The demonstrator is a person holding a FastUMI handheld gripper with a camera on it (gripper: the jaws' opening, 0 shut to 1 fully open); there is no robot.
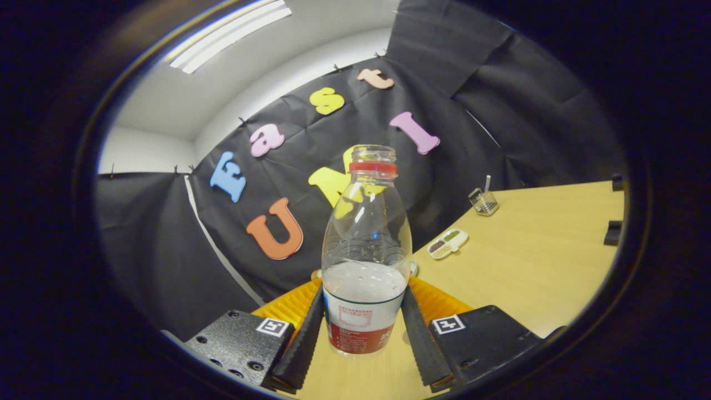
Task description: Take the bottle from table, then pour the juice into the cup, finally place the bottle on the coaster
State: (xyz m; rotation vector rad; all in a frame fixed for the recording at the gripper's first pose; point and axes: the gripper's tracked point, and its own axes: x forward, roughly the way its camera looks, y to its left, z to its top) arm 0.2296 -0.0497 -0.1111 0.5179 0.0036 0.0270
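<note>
Now the gripper (364, 325) holds the uncapped bottle (366, 250) upright between both fingers — part full — with the table (533, 261) below, a small tray (447, 243) near its far edge.

Bright ceiling light (228, 36), sharp centre, fisheye bending at edges.

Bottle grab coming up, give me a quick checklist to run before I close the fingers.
1. Bottle upright on the table: ok.
2. Bottle between the fingers of the gripper: ok.
3. Fingers at label height, below the liquid line: ok.
4. Both fingers pressing on the bottle: cannot tell.
5. Cap off, neck open for pouring: ok.
6. Cup location: cannot tell.
</note>
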